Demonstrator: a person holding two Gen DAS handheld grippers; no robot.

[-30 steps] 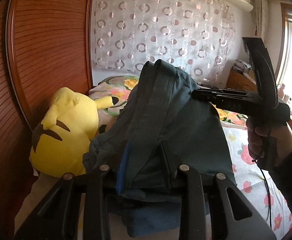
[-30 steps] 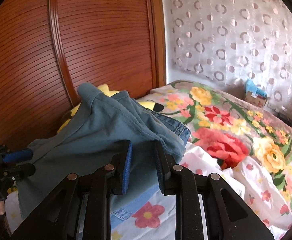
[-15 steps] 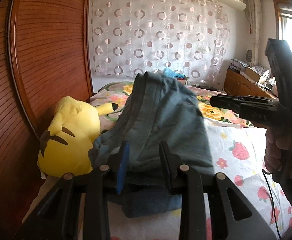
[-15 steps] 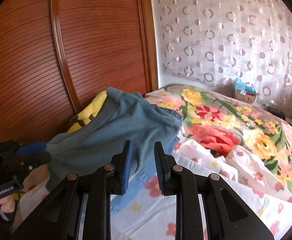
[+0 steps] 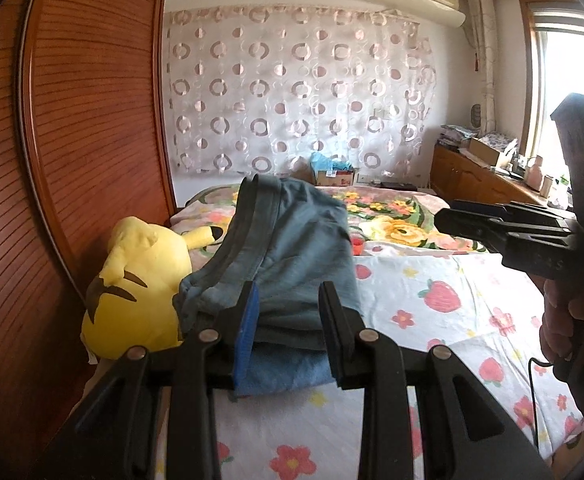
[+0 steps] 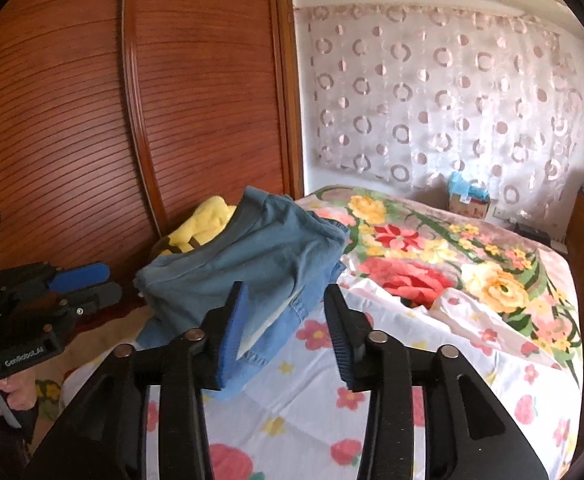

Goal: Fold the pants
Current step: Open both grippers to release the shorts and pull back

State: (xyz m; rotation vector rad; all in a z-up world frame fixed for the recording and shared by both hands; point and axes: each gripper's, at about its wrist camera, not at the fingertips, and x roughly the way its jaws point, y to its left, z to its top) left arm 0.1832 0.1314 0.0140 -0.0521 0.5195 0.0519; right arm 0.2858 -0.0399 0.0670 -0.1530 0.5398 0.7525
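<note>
The blue pants (image 5: 292, 264) lie in a folded, humped pile on the floral sheet, leaning against a yellow plush toy (image 5: 139, 276); they also show in the right wrist view (image 6: 259, 264). My left gripper (image 5: 287, 300) is open, its jaws apart just in front of the pile, holding nothing. My right gripper (image 6: 285, 304) is open and empty, drawn back from the pile. The right gripper also shows at the right of the left wrist view (image 5: 448, 220), and the left gripper at the left of the right wrist view (image 6: 99, 284).
A wooden slatted headboard (image 5: 91, 140) stands at the left behind the plush toy. A flowered blanket (image 6: 452, 256) covers the far bed. A small box (image 5: 332, 174) sits at the bed's far end, below a curtain. A wooden cabinet (image 5: 476, 180) stands at the right.
Both grippers have let go of the pants and opened. The pants have dropped into a lower pile on the bed, and both grippers have drawn back from it.
</note>
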